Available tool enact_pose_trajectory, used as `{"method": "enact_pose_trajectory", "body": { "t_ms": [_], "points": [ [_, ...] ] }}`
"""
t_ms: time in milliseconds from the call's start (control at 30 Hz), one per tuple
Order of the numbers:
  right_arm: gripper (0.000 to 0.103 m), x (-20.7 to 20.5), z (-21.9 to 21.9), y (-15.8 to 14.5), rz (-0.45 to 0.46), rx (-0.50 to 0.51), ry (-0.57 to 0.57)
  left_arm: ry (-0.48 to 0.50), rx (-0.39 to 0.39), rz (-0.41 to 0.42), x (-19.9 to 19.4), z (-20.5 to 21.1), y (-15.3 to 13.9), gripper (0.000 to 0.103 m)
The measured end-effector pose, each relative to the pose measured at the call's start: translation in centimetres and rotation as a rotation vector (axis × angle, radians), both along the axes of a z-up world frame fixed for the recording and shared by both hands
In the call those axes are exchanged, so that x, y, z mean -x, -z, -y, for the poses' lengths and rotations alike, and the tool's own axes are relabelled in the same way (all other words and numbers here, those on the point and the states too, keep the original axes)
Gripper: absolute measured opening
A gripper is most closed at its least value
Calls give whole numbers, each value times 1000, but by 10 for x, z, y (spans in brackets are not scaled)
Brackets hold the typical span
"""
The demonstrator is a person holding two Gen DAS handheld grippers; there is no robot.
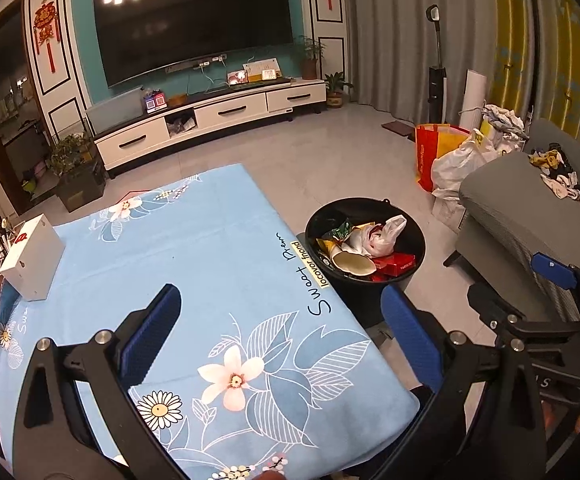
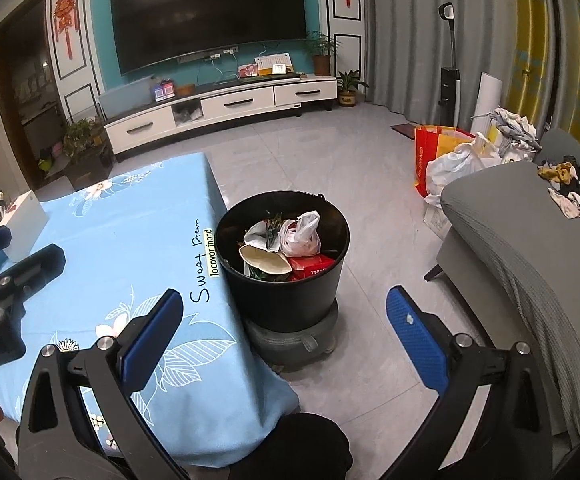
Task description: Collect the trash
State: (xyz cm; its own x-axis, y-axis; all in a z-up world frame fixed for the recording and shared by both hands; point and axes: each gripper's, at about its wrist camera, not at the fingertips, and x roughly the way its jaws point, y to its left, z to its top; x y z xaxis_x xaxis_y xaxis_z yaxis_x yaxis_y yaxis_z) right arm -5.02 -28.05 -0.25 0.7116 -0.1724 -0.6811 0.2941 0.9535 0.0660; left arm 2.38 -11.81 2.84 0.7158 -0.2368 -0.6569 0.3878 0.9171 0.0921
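Trash [image 2: 286, 246] fills the black bucket [image 2: 290, 300]; both tools gape apart, empty.

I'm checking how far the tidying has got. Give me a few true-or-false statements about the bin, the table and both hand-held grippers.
1. The black bin holds trash. True.
2. The left hand-held gripper grips a wrapper. False: it is open and empty.
3. The bin stands on the table. False: it stands on the floor beside the blue floral tablecloth.
4. A white box sits on the table. True.
5. The right hand-held gripper is open. True.
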Motion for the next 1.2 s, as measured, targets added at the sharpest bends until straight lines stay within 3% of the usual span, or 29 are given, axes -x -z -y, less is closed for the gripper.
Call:
{"method": "enact_pose_trajectory", "body": {
  "t_ms": [1200],
  "points": [
    [99,-6,-7,-8,2,39,3,-12,-8,-25,-8,-2,5,100]
  ]
}}
